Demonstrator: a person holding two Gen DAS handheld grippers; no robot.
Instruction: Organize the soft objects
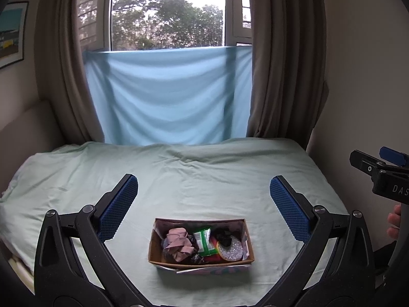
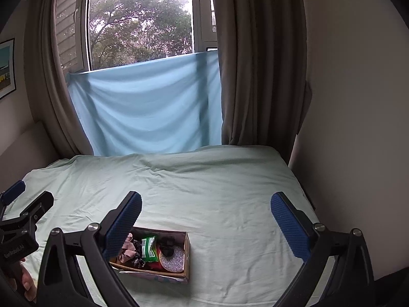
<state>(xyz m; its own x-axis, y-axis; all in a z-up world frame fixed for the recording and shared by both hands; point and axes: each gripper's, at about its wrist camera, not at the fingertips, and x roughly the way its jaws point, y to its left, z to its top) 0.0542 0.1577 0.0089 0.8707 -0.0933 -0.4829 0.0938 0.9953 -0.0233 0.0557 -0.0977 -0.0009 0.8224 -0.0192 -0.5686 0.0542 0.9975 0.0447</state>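
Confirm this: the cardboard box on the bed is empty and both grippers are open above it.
Not empty. The cardboard box holds soft items, including a pink cloth and a green packet, as the left wrist view shows. Both the left gripper and the right gripper are open.

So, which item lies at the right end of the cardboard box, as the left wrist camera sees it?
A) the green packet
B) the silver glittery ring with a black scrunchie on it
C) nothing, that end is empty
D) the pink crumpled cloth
B: the silver glittery ring fills the right end of the cardboard box, with the black scrunchie on it; the pink cloth lies left, the green packet in the middle.
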